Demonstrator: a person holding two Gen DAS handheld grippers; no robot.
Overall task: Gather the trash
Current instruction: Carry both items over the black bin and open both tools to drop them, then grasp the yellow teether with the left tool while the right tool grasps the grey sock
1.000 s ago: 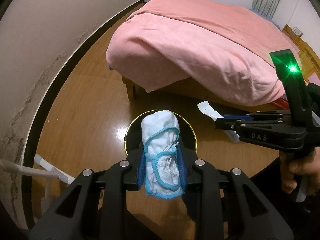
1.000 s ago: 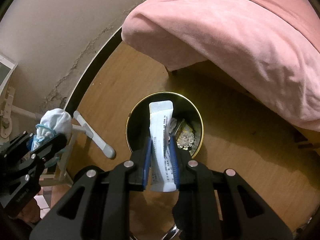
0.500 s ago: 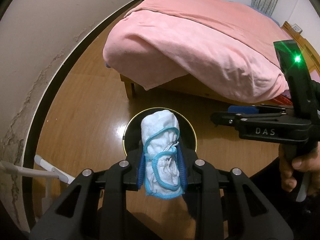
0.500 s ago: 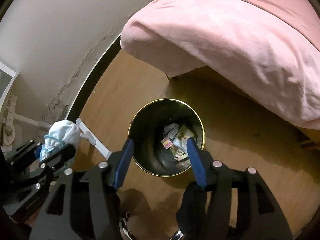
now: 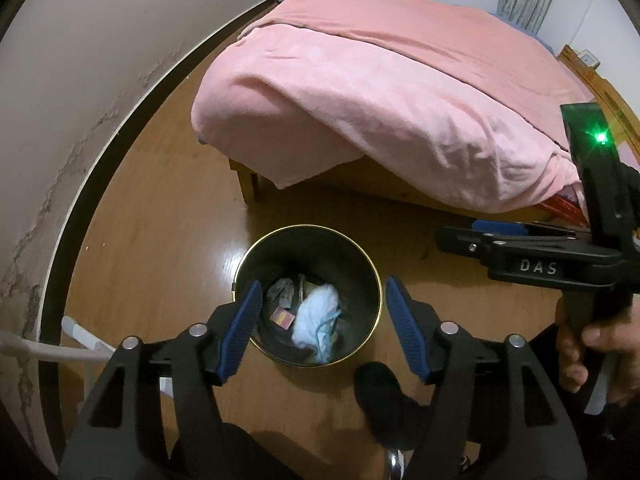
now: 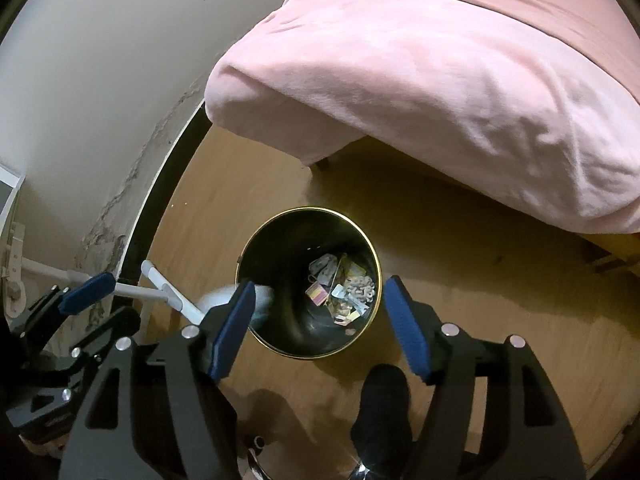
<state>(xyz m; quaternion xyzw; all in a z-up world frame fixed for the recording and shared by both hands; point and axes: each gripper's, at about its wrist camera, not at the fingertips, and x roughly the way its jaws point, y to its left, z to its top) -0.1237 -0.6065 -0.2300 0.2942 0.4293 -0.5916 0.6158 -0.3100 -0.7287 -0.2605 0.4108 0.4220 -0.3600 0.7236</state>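
A black trash bin with a gold rim (image 5: pixel 240 276) stands on the wooden floor, seen from above in both wrist views (image 6: pixel 372 256). In the left wrist view a white cloth with blue trim (image 5: pixel 316 316) is inside the bin among paper scraps. In the right wrist view the cloth (image 6: pixel 262 298) shows blurred at the bin's near-left rim. My left gripper (image 5: pixel 322 328) is open and empty above the bin; it also shows at left in the right wrist view (image 6: pixel 86 298). My right gripper (image 6: pixel 320 326) is open and empty above the bin, and appears at right in the left wrist view (image 5: pixel 476 234).
A bed with a pink blanket (image 5: pixel 380 92) stands just beyond the bin, its wooden leg (image 5: pixel 248 184) close by. A cracked white wall with black baseboard (image 5: pixel 100 152) runs on the left. A white rack's legs (image 6: pixel 168 288) lie near the wall.
My left gripper opened and the white cloth dropped into the bin. Before that my right gripper opened and released the white tube into the bin, then stayed open.
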